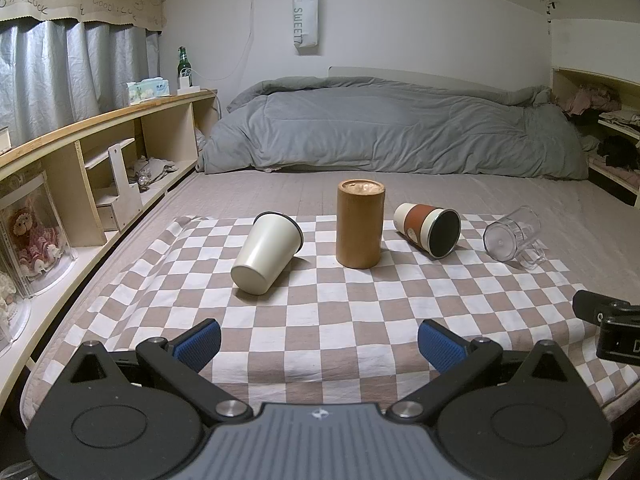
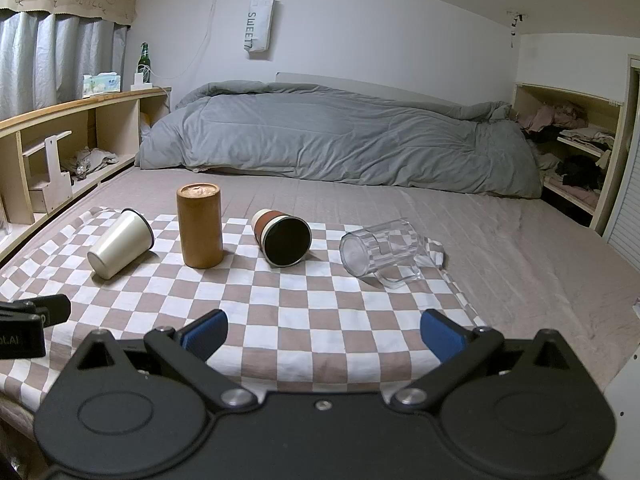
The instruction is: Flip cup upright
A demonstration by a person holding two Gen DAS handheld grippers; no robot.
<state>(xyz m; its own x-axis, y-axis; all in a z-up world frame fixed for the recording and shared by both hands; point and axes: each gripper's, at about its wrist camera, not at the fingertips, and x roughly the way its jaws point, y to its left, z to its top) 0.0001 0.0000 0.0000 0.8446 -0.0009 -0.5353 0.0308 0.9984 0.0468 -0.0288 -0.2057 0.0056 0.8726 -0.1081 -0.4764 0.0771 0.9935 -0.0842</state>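
Both grippers, left (image 1: 319, 344) and right (image 2: 324, 338), are held open and empty at the lower frame; three cups lie tipped mid-frame on the cloth (image 2: 320, 312). No cup is grasped yet; an approach is judged next, perhaps to the white cup (image 1: 266, 252).

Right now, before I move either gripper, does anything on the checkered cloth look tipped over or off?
Three cups lie on their sides: the cream tapered cup, the white cup with a rust-brown band and the clear glass mug. Only the tall tan cylindrical cup stands on end. No spill shows.
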